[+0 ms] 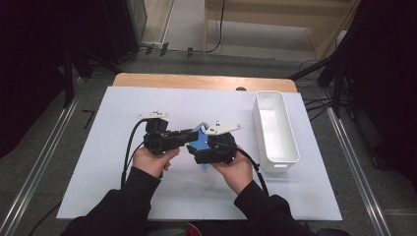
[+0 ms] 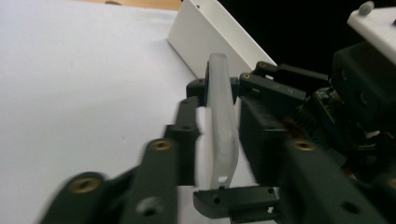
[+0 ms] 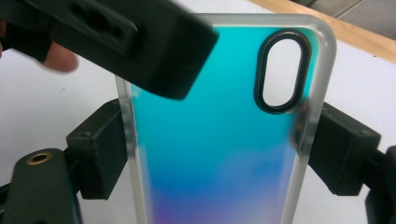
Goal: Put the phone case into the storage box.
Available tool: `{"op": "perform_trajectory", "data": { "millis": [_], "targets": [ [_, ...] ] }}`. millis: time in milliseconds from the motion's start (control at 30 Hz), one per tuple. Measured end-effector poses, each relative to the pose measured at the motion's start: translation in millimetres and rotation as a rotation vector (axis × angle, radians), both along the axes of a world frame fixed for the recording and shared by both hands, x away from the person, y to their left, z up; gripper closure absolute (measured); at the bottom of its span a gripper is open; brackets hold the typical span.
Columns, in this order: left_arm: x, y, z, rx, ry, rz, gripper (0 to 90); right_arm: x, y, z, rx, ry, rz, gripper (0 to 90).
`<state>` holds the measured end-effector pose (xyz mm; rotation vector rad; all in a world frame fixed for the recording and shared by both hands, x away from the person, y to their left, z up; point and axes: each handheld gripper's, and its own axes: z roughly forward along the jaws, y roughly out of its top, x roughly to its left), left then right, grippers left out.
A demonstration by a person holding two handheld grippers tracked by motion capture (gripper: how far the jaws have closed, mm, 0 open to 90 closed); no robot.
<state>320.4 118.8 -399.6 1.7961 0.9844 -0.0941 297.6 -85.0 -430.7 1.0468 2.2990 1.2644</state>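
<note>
- High view is showing both hands meeting over the middle of the white table sheet (image 1: 123, 147), with the left gripper (image 1: 189, 136) and right gripper (image 1: 205, 153) converging on a blue phone case (image 1: 198, 140) lifted off the surface.
- Right gripper view is showing its jaws pinching the phone case (image 3: 210, 149) across its width, one pad on each clear edge, camera cutout (image 3: 282, 70) pointing up.
- Left gripper view is showing the case edge-on (image 2: 223, 126) with its jaws closing on the two faces, apparently gripping it.
- Both tools are holding the case at once, so a handover looks to be under way.
- White bin (image 1: 275, 130) is sitting empty just to the right; releasing one grip and placing the case there probably remains.
</note>
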Motion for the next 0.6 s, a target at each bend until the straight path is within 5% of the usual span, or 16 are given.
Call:
{"op": "perform_trajectory", "data": {
  "millis": [333,600],
  "targets": [
    [5.2,8.3,2.9,-0.053,0.004,-0.042,38.1,2.8,-3.4,0.9,0.016,0.034,0.024,14.7],
    [5.3,11.4,6.6,-0.046,-0.004,-0.063,34.4,5.9,-10.1,4.5,0.035,0.073,0.056,14.8]
  ]
}}
